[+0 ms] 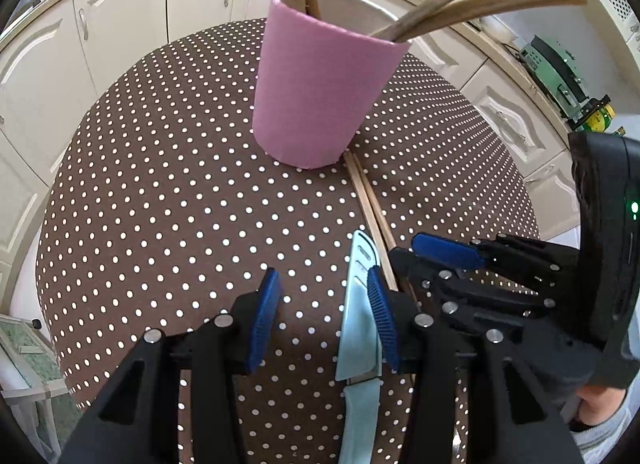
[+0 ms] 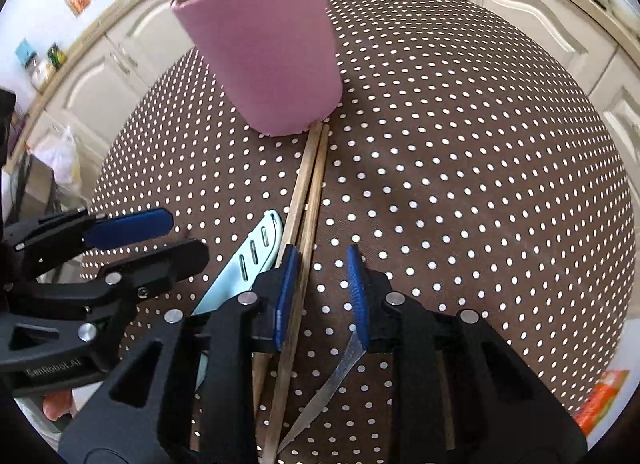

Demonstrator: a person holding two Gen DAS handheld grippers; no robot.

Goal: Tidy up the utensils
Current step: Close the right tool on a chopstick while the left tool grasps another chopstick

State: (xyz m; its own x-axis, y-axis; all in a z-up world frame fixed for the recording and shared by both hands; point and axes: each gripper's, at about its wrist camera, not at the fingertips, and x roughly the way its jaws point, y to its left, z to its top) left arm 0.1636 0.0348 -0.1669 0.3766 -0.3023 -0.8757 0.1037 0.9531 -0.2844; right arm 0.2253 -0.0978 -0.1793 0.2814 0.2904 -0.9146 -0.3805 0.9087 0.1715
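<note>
Nearest the person, over the front of the round bench (image 1: 160, 192) with its brown, white-dotted cloth, both tools hang nose-down. On the left gripper (image 1: 322, 312) the blue-padded fingers (image 1: 264, 316) stand spread with only cloth between them; the right-hand pad rests at the edge of the pale blue knife with a slotted blade (image 1: 358, 316), which lies flat, handle toward the person. On the right gripper (image 2: 320, 296) the fingers (image 2: 286, 296) are partly spread around one of the two long wooden chopsticks (image 2: 310, 192), pad at its side but not clearly pinching (a strip of clear tape dangles from the other pad).

The chopsticks lie side by side, just beside the knife, running away until their far tips touch the foot of the pink cylindrical holder (image 1: 320, 88). Several wooden utensils (image 1: 480, 12) already lean out of its mouth.

To my eye the step in hand is picking up the chopsticks. Done well, the right fingers would gather both sticks, close squarely across them, and lift level so neither slips or nudges the knife. Then tip them upright and lower them in without knocking the holder.

Beyond stand cream kitchen cupboards (image 1: 120, 16). Readable writing: only "GenRobot.AI", faintly, on the left tool's body as the right camera sees it.
</note>
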